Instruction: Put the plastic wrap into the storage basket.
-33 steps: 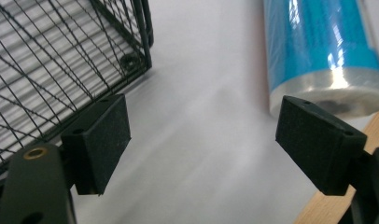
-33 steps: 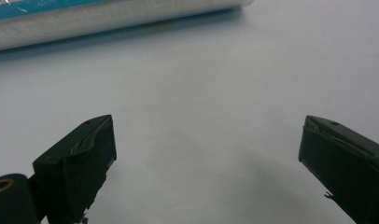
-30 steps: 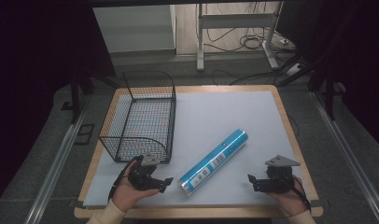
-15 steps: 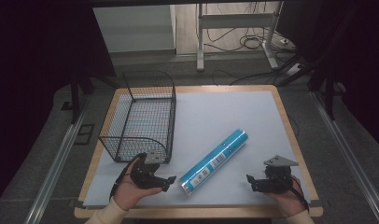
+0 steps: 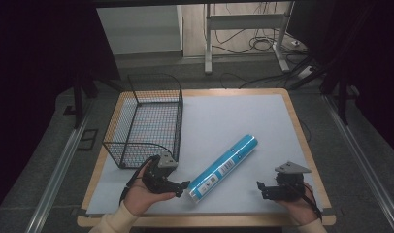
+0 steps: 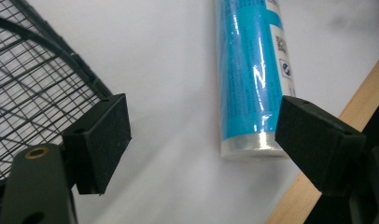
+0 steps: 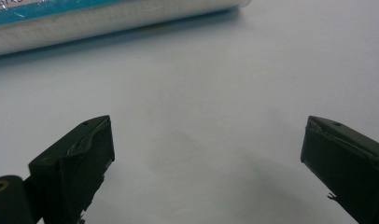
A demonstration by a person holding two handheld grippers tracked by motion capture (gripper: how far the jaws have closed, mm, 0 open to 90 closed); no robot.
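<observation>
A blue tube (image 5: 224, 167) with a white label lies diagonally on the white mat (image 5: 234, 114). In the high view my left gripper (image 5: 181, 188) is held just left of the tube's near end, jaws open and pointing at it. Its own view looks down past the open left gripper (image 6: 206, 137) at the tube (image 6: 250, 70), whose clear-capped end lies below, close to the right pad (image 6: 318, 140) and untouched. My right gripper (image 5: 262, 190) rests near the front right of the mat, open. Only bare mat lies between the jaws of the right gripper (image 7: 211, 158), with the tube (image 7: 85, 18) farther off.
A black wire basket (image 5: 146, 121) stands at the left of the table, right behind my left hand, and its mesh (image 6: 33, 84) is close to the left jaw. The table's wooden edge (image 6: 346, 112) runs just beyond the tube's end.
My left hand has lifted a little and edged right, toward the tube's near end. The right hand, the tube and the basket have stayed put.
</observation>
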